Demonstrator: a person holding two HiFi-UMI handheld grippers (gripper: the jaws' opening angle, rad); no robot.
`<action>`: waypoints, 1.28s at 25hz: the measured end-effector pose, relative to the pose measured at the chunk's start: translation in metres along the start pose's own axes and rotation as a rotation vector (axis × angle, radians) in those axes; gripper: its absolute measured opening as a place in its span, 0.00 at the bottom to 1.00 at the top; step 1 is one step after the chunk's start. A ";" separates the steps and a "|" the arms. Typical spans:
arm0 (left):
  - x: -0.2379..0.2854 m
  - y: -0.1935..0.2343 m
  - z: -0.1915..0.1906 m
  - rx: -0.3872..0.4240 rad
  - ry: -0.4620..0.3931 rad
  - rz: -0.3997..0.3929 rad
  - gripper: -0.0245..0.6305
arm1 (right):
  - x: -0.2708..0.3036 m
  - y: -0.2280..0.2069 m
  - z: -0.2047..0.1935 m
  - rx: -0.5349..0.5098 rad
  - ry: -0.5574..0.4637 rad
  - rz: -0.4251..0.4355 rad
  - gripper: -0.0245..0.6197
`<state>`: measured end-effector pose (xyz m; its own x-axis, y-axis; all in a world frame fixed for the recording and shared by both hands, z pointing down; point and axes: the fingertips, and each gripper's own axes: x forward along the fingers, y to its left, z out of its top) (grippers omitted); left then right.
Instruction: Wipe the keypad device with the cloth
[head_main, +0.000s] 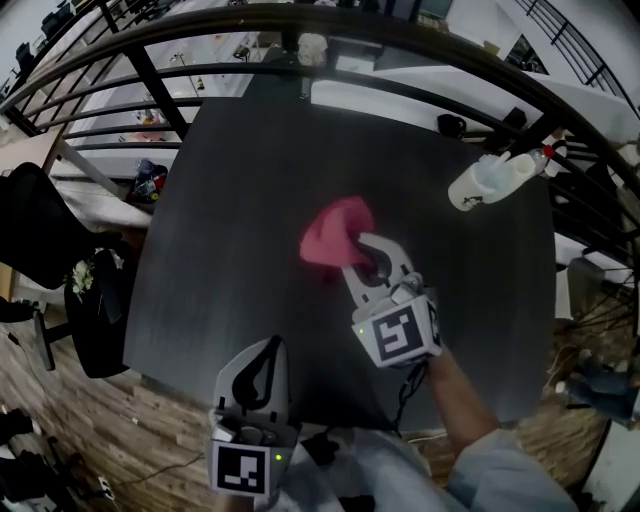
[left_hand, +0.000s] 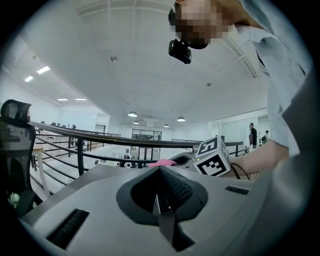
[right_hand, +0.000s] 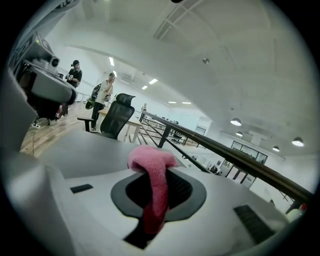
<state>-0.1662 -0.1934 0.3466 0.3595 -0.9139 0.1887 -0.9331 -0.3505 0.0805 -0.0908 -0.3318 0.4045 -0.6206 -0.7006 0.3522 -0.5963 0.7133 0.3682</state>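
My right gripper (head_main: 372, 262) is clenched on the pink cloth (head_main: 335, 235). A narrow strip of it is pinched between the jaws and the rest is bunched in a lump past the tips, over the middle of the dark bench (head_main: 230, 200). My left gripper (head_main: 268, 360) is closed on nothing and sits low at the near edge of the bench, well apart from the cloth.

I can't find the keypad device in any view. It may be under the cloth lump, I cannot tell.

Risks, as I judge them:
- The grip is on a thin fold, so dragging against the bench could pull the cloth out of the jaws.
- The cloth is wadded, so a wipe may touch with only a small patch, or the jaw tips could scrape the surface instead of the fabric.
- If the device is under there and light, a one-sided wipe could shove it around, since my left gripper isn't bracing anything.
- A wide sweep to the far right could reach the white bottle (head_main: 492, 180) lying near that corner and roll it off.
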 end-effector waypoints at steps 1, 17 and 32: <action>-0.001 0.001 0.000 -0.001 0.001 0.003 0.06 | 0.006 0.004 -0.004 0.011 0.004 0.012 0.10; 0.005 -0.009 -0.002 0.002 0.001 -0.034 0.06 | -0.018 -0.056 -0.068 0.340 0.069 -0.165 0.10; 0.022 -0.028 -0.009 0.022 0.042 -0.113 0.06 | -0.076 -0.070 -0.139 0.513 0.155 -0.335 0.10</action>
<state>-0.1316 -0.2021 0.3572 0.4617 -0.8591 0.2207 -0.8865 -0.4554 0.0818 0.0690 -0.3316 0.4715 -0.3001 -0.8546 0.4237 -0.9376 0.3461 0.0342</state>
